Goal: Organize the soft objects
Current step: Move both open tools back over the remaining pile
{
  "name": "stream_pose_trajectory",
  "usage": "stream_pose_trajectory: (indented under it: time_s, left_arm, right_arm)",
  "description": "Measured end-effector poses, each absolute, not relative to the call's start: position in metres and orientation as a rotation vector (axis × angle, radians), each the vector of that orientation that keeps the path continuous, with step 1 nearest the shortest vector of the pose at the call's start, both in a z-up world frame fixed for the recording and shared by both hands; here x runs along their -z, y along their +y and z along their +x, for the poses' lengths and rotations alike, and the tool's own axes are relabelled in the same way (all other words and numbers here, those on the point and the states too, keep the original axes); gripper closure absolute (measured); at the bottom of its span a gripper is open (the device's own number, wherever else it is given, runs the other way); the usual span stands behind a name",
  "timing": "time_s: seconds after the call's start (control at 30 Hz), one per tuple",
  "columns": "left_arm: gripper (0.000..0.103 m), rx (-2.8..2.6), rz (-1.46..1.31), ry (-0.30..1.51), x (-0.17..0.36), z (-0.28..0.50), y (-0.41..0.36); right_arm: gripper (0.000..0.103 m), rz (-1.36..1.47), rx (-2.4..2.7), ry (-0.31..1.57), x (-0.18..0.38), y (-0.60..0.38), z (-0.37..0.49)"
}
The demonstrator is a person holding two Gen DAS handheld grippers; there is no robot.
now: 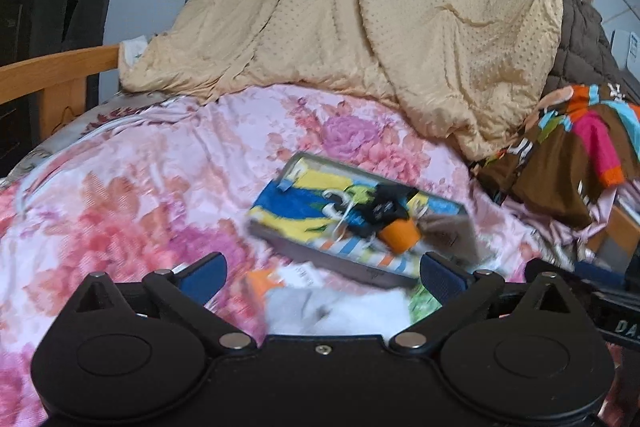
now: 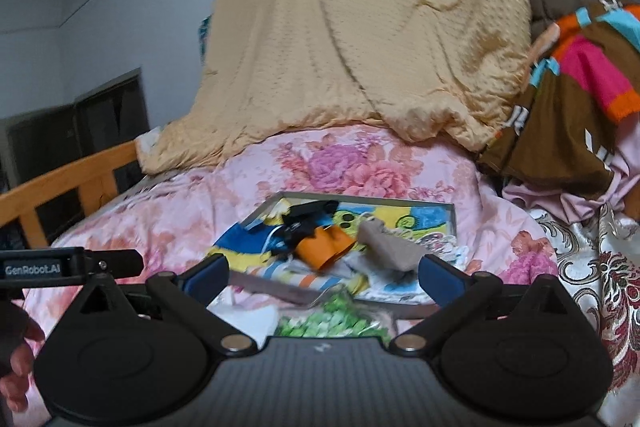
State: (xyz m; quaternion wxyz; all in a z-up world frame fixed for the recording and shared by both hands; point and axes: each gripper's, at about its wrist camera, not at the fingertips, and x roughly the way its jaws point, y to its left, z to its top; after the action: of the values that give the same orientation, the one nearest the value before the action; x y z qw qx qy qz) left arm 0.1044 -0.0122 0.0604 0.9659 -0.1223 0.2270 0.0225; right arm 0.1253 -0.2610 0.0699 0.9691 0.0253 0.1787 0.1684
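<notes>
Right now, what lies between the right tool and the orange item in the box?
Right wrist view: the box's near rim and striped cloth lie before the orange item; green fabric lies nearer.

Ahead of the left claw (image 1: 323, 273) lies a full tray (image 1: 362, 265) with open bedspread (image 1: 132, 195) to its left; a hanging blanket (image 1: 360, 7) blocks beyond, piled clothes (image 1: 568, 163) to the right.

- "GenRobot.AI" in white letters on the black body of the left claw (image 2: 68, 267), at the left edge of the right wrist view.
- "DA", cut off, on the right claw's black body (image 1: 616, 323), at the right edge of the left wrist view.
</notes>
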Motion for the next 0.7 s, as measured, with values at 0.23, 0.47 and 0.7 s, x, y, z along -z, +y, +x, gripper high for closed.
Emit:
stream_pose_trajectory:
  time_s: [0.23,0.47,0.7]
  left_arm:
    - [0.001,-0.058,-0.241,0.494,-0.033,0.082,0.017]
    - [0.001,-0.046,-0.18,0.54,-0.004,0.077,0.032]
    - [0.001,-0.017,-0.123,0.554,0.011,0.085,0.03]
  right_arm:
    - [0.0,-0.014,-0.379,0.394,-0.056,-0.241,0.098]
    - [0.0,-0.13,-0.42,0.43,-0.033,-0.216,0.098]
    - [0.0,-0.232,-0.471,0.494,-0.005,-0.191,0.101]
